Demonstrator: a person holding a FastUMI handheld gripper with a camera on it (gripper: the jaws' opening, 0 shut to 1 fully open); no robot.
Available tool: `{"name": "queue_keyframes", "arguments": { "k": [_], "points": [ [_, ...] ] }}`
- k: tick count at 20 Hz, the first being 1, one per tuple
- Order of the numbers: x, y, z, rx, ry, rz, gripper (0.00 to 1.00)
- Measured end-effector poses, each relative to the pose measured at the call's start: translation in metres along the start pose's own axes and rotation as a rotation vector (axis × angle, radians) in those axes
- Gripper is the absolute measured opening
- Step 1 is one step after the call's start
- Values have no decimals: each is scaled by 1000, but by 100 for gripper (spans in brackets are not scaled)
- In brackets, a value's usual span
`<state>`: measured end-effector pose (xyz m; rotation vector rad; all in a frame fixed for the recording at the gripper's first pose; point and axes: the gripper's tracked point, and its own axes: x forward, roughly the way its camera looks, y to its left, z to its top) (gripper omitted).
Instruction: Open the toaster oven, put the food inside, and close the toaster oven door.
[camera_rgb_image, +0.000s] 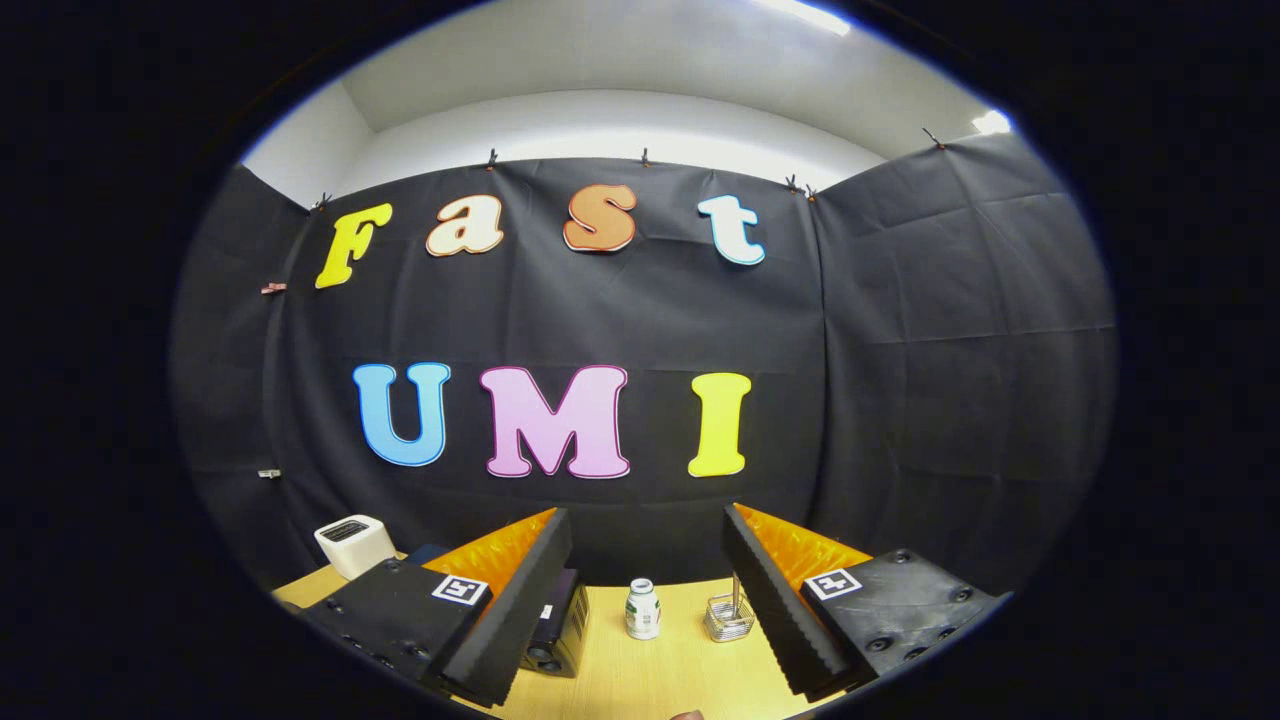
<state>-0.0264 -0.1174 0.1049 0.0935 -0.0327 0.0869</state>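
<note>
My gripper (648, 600) is held high above a wooden table (670, 675), open, with nothing between its fingers. A dark toaster oven (558, 630) stands on the table, mostly hidden behind the left finger (520, 610); only its knob side shows. I cannot tell whether its door is open. No food is recognisable. A small white bottle (642, 608) stands between the fingers, well beyond them.
A small wire basket (728, 618) with an upright stick stands beside the right finger (775, 610). A white box-shaped appliance (354, 544) sits at the table's far left corner. The booth's black cloth wall rises just behind the table.
</note>
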Motion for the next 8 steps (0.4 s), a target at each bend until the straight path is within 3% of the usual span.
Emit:
{"name": "queue_keyframes", "arguments": {
  "k": [8],
  "points": [
    [7, -4, -6, -7, 11, -10, 99]
  ]
}}
